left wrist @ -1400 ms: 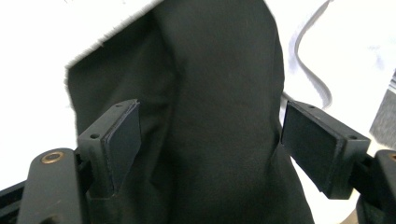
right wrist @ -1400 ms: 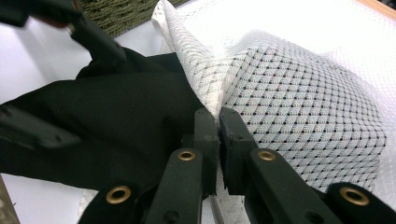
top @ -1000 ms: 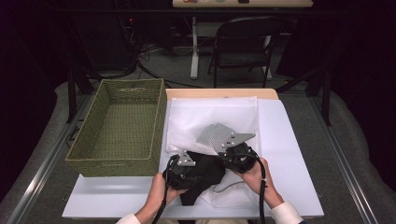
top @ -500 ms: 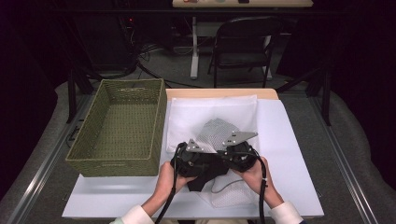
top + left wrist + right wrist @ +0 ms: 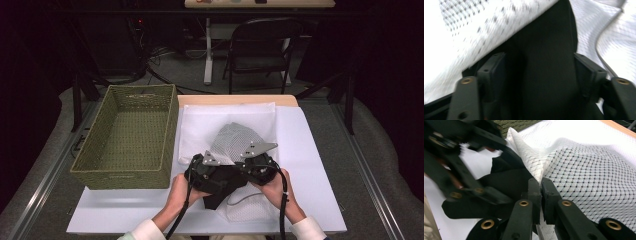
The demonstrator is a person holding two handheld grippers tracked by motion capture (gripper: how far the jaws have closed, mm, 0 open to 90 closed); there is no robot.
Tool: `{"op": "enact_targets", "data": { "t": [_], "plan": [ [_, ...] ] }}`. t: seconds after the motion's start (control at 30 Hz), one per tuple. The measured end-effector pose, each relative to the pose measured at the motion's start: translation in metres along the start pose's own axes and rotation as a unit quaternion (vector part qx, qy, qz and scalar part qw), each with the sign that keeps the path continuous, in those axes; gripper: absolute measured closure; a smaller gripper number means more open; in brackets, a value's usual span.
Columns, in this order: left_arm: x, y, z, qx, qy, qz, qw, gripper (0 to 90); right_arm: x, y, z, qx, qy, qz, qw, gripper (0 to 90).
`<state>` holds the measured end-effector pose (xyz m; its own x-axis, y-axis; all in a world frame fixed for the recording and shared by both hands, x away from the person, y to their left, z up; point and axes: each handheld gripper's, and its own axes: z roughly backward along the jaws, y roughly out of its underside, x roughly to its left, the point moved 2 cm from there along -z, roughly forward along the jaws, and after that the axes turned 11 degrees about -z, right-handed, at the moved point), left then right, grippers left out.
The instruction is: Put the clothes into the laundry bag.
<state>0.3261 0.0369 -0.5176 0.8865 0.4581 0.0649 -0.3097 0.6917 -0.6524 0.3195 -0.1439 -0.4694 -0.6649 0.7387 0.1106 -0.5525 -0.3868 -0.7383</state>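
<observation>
The left gripper [image 5: 218,169] has slid rightward across the black-and-white mesh fabric garment [image 5: 235,142] to sit just beside the right gripper [image 5: 252,162], and its jaws have just been opening, now standing apart with the garment's black cloth lying loose between them.

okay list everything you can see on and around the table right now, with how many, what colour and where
mesh garment: one, white with black lining, middle of the table near the person
cloth: one, white, spread under the garment
board: one, white, covering the table
wicker basket: one, olive green, left side of the table
folding chair: one, dark, on the floor beyond the table
left gripper: one, black, jaws just opened, black fabric between them
right gripper: one, black, shut on the garment's folded edge
hands: two, at the near edge
</observation>
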Motion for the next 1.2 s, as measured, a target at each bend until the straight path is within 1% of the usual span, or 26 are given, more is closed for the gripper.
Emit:
{"op": "enact_targets", "data": {
  "t": [0.03,0.07,0.13,0.2,0.33,0.43,0.5,0.53,0.6,0.63,0.67,0.73,0.77,0.8,0.83,0.9,0.97,1.03,1.1,1.13,1.2],
  "plan": [
    [-0.001,0.004,0.004,0.0,0.001,-0.006,1.0,27.9,-0.001,0.0,0.001,0.0,0.001,-0.002,1.0,86.6],
    [-0.002,0.007,0.008,0.003,0.0,-0.007,1.0,24.8,-0.001,0.001,0.001,0.001,0.0,-0.004,1.0,86.6],
    [-0.004,0.014,0.015,0.005,-0.003,-0.007,1.0,21.2,-0.002,0.002,0.0,0.002,0.002,-0.004,1.0,86.6],
    [-0.005,0.017,0.019,0.008,-0.004,-0.003,1.0,18.8,-0.001,0.002,-0.001,0.004,0.003,-0.005,1.0,86.5],
    [-0.004,0.017,0.02,0.014,-0.003,0.002,0.9999,20.9,-0.002,0.002,-0.001,0.001,0.005,-0.002,1.0,86.3],
    [-0.006,0.019,0.017,0.017,0.01,0.002,0.9998,23.4,-0.003,0.003,-0.001,0.002,0.005,-0.005,1.0,86.3],
    [-0.007,0.021,0.012,0.02,0.013,0.006,0.9997,27.2,-0.002,0.004,-0.002,0.004,0.004,-0.005,1.0,86.3],
    [-0.007,0.023,0.009,0.02,0.013,0.01,0.9997,31.9,-0.002,0.004,-0.002,0.004,0.005,-0.005,1.0,86.3],
    [-0.006,0.027,0.004,0.019,0.016,0.034,0.9991,45.6,-0.001,0.004,-0.001,0.002,0.005,-0.005,1.0,86.3],
    [-0.005,0.029,0.002,0.013,0.024,0.048,0.9985,51.2,-0.001,0.005,-0.001,-0.003,0.008,-0.005,1.0,86.2],
    [-0.004,0.031,0.001,0.01,0.029,0.053,0.9981,58.2,-0.001,0.004,0.0,-0.005,0.009,-0.005,0.9999,86.2],
    [-0.003,0.031,0.0,0.0,0.03,0.054,0.9981,68.5,0.0,0.004,0.0,-0.004,0.011,-0.006,0.9999,86.2],
    [-0.003,0.031,0.0,-0.004,0.028,0.05,0.9983,74.0,0.0,0.004,0.0,-0.003,0.012,-0.004,0.9999,86.3],
    [-0.003,0.029,0.0,-0.007,0.029,0.048,0.9984,77.6,0.0,0.004,0.0,-0.003,0.012,-0.003,0.9999,86.3],
    [-0.002,0.027,0.0,-0.008,0.026,0.042,0.9987,79.2,0.0,0.004,0.0,-0.002,0.011,-0.004,0.9999,86.4],
    [-0.001,0.023,-0.001,-0.013,0.024,0.042,0.9988,80.5,0.001,0.003,-0.001,-0.002,0.005,-0.005,1.0,86.4],
    [0.001,0.018,-0.001,-0.017,0.015,0.038,0.999,80.8,0.002,0.003,-0.001,-0.003,-0.008,-0.01,0.9999,86.4],
    [0.003,0.012,-0.001,-0.022,0.008,0.037,0.999,80.9,0.003,0.003,0.0,-0.005,-0.012,-0.012,0.9998,86.4],
    [0.007,0.005,-0.001,-0.034,0.002,0.043,0.9985,80.9,0.003,0.003,0.0,-0.005,-0.014,-0.013,0.9998,86.4],
    [0.009,0.002,-0.003,-0.04,0.002,0.05,0.998,80.9,0.002,0.003,-0.001,-0.005,-0.016,-0.016,0.9997,86.4],
    [0.01,-0.004,-0.007,-0.044,-0.003,0.05,0.9978,80.8,0.001,0.002,-0.001,-0.007,-0.017,-0.022,0.9996,86.4]
  ]
}}
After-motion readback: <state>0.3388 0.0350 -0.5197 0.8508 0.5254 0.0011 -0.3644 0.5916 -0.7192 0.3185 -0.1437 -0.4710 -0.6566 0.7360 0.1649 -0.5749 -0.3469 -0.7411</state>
